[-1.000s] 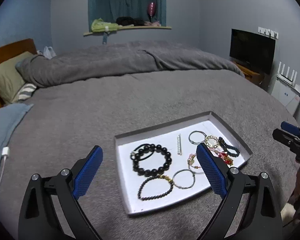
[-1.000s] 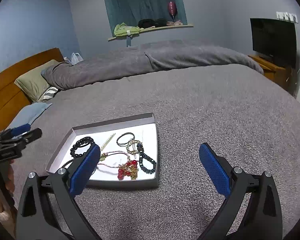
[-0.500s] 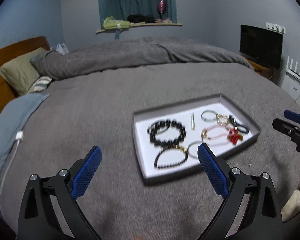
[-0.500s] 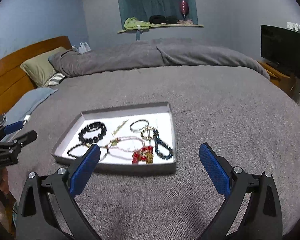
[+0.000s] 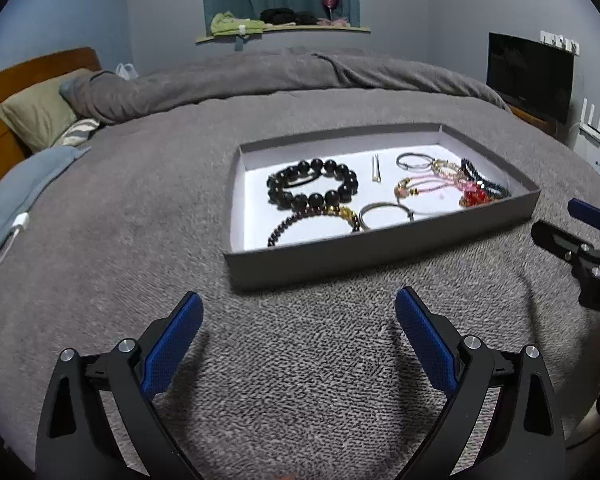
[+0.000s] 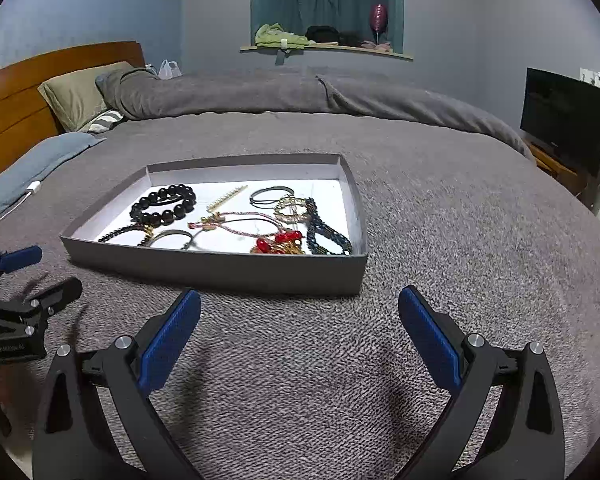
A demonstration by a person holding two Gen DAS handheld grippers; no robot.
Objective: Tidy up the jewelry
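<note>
Tray (image 5: 380,254) of bracelets lies ahead of both grippers (jaws spread).

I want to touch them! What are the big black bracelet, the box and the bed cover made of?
Big black bracelet: round glossy beads with light glints, maybe polished stone or glass; can't tell which.
Box: thin, flat matte grey walls, white inside, probably cardboard.
Bed cover: grey, nubbly, looped texture, looks like soft terry-type fabric.
</note>
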